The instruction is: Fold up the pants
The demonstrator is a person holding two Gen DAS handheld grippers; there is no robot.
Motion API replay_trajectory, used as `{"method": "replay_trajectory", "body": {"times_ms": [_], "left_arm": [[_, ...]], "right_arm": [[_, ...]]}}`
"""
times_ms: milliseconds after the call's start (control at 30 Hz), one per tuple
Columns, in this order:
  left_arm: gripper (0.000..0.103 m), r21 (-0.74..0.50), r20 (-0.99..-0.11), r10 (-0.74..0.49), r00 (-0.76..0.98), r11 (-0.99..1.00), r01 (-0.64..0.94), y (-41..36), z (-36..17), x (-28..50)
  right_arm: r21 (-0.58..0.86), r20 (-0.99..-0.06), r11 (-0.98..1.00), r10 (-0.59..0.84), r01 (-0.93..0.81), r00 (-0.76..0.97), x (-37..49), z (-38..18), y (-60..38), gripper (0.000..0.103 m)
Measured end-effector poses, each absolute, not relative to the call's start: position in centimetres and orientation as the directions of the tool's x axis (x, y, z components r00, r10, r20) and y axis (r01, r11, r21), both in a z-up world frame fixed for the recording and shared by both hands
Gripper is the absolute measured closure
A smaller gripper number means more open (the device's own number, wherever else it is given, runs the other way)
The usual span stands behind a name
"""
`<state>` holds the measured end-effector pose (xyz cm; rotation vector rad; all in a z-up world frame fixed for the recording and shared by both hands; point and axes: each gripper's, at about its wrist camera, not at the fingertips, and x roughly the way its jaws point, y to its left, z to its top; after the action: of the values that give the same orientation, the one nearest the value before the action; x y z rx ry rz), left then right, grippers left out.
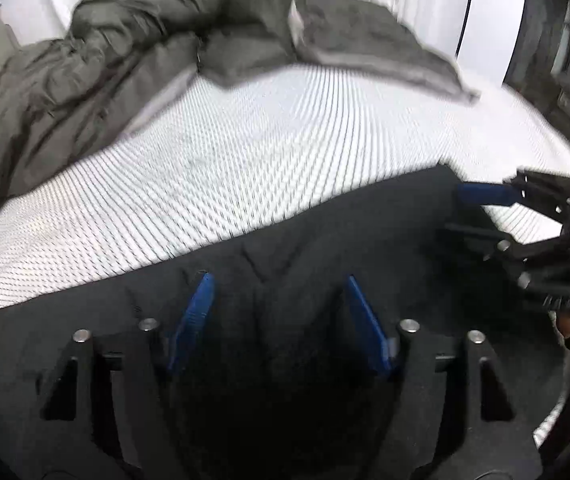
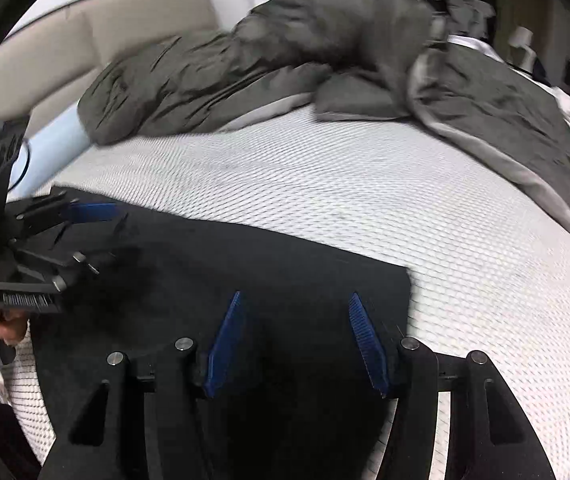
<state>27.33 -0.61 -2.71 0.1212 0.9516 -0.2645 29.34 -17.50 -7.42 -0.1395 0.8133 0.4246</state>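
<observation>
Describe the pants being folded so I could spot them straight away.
Start at the white textured mattress. A rumpled grey duvet lies along its far side; the pants lie flat at the near edge, under both grippers. They are the only black, smooth cloth there.

1. The left gripper (image 1: 279,280) points steeply downward; its two blue pads (image 1: 193,320) stand well apart in a V, tips converging forward.
2. The right gripper (image 2: 295,298) is pitched downward likewise, its blue pads (image 2: 225,344) spread apart with open space between the tips.
3. Nothing is pinched between either pair of pads.
4. In the left wrist view, the right gripper (image 1: 485,210) enters from the right edge, to the right of the left tongs and slightly ahead.
5. In the right wrist view, the left gripper (image 2: 97,224) lies left of the right tongs.
6. A hand (image 2: 1,326) grips the left unit's handle behind its fingers.
</observation>
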Motion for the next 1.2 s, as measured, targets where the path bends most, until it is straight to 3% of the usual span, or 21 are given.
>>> {"method": "replay_trajectory", "body": {"times_ms": [67, 167, 300, 467, 533, 600, 700, 867, 967, 1000, 1033, 1133, 1200], "left_arm": [[0.045, 0.017, -0.831, -0.13, 0.541, 0.966, 0.257, -0.9, -4.0, 27.7], [0.045, -0.054, -0.831, -0.17, 0.53, 0.972, 0.227, 0.2, -4.4, 28.3], [0.046, -0.139, -0.83, -0.192, 0.523, 0.98, 0.139, 2.1, -3.4, 28.4], [0.046, -0.152, -0.739, -0.265, 0.62, 0.961, 0.229, 0.6, 0.4, 27.1], [0.046, -0.139, -0.766, -0.257, 0.589, 0.961, 0.239, -0.5, -0.8, 27.9], [0.047, -0.132, -0.819, -0.218, 0.531, 0.972, 0.195, -0.9, -3.4, 29.2], [0.05, -0.124, -0.827, -0.2, 0.526, 0.976, 0.178, -0.8, -5.0, 29.7], [0.052, -0.103, -0.809, -0.151, 0.568, 0.988, 0.115, 0.7, -2.1, 28.0], [0.048, -0.151, -0.769, -0.252, 0.587, 0.965, 0.216, 0.3, 0.1, 25.0], [0.044, -0.145, -0.765, -0.267, 0.587, 0.958, 0.247, -0.2, 0.2, 24.2], [0.032, -0.121, -0.77, -0.27, 0.578, 0.951, 0.284, -0.9, -0.1, 23.2], [0.03, -0.029, -0.831, -0.188, 0.523, 0.954, 0.297, -2.3, -3.4, 23.1], [0.032, -0.028, -0.826, -0.193, 0.53, 0.953, 0.303, -2.2, -4.1, 23.1]], "right_arm": [[-0.021, -0.784, 0.896, 0.261, -0.444, 0.563, 31.1, -9.5, -15.0, 0.047], [-0.115, -0.81, 0.888, 0.175, -0.445, 0.56, 31.6, -11.2, -14.7, 0.047], [-0.173, -0.802, 0.954, 0.008, -0.244, 0.598, 31.6, -10.2, -19.5, 0.047], [-0.02, -0.758, 0.959, 0.17, -0.282, 0.63, 30.8, -7.6, -19.2, 0.047], [0.068, -0.722, 0.93, 0.296, -0.362, 0.626, 30.5, -7.0, -16.8, 0.047], [0.068, -0.745, 0.92, 0.305, -0.387, 0.593, 31.3, -8.0, -14.8, 0.047], [-0.06, -0.816, 0.94, 0.148, -0.337, 0.559, 33.1, -10.9, -13.1, 0.047], [-0.234, -0.784, 0.957, -0.082, -0.17, 0.616, 32.3, -10.0, -16.5, 0.046], [-0.123, -0.795, 0.962, 0.051, -0.243, 0.605, 30.9, -8.6, -16.7, 0.047], [-0.094, -0.789, 0.956, 0.099, -0.278, 0.607, 30.0, -8.0, -16.2, 0.047], [-0.074, -0.782, 0.942, 0.149, -0.328, 0.605, 29.0, -7.6, -15.5, 0.046], [-0.04, -0.805, 0.883, 0.248, -0.467, 0.539, 27.1, -8.1, -12.4, 0.046], [-0.06, -0.837, 0.881, 0.212, -0.469, 0.504, 27.4, -10.1, -11.5, 0.046]]}}
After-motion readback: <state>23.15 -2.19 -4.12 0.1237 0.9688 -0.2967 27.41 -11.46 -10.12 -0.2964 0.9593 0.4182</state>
